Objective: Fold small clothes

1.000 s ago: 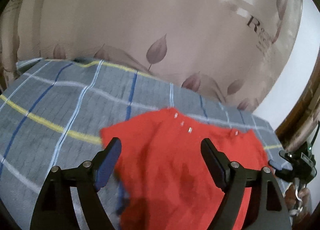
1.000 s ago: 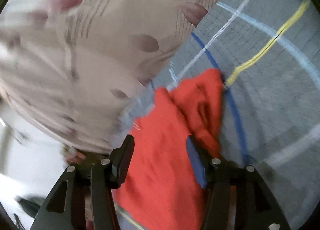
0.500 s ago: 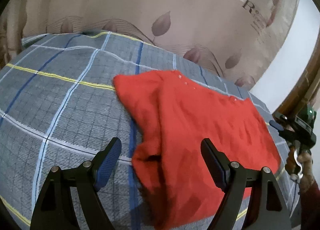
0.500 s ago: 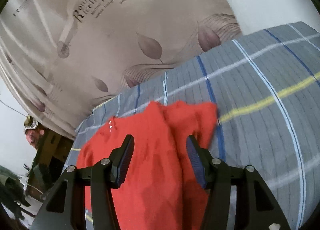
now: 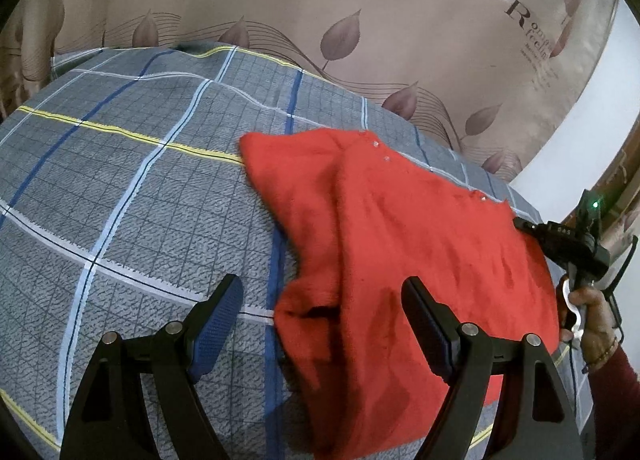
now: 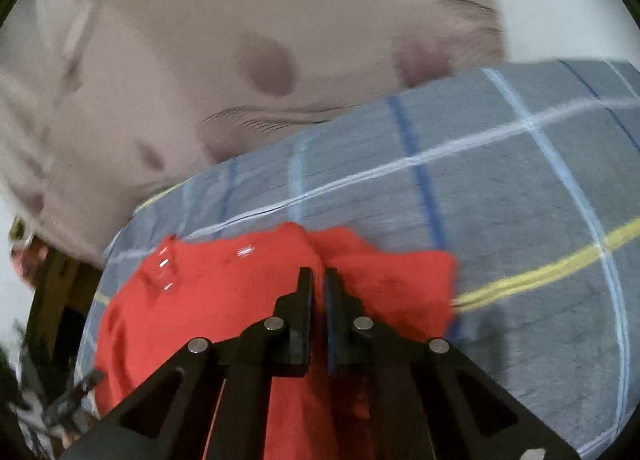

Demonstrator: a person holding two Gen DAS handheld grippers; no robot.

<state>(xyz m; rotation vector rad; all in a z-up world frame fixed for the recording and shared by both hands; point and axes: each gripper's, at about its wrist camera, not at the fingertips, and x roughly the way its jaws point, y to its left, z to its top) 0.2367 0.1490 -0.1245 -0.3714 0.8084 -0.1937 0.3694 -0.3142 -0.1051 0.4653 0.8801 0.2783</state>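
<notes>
Beige curtain fabric printed with brown leaves (image 5: 360,32) hangs behind a bed covered by a grey quilted bedspread crossed with blue, white and yellow stripes (image 5: 120,196). On that bedspread lies the small red knitted garment with tiny pearly buttons (image 5: 400,244), spread mostly flat, with one sleeve folded over along the side nearest the blue stripe. The left claw (image 5: 322,324) hangs just above the garment's near edge, its blue-padded fingers spread wide apart and holding nothing. The right claw (image 6: 318,300) is over the garment at the crease beside the folded sleeve, its fingers drawn almost together; the right wrist view is blurred, so I cannot tell whether cloth is pinched between them.
</notes>
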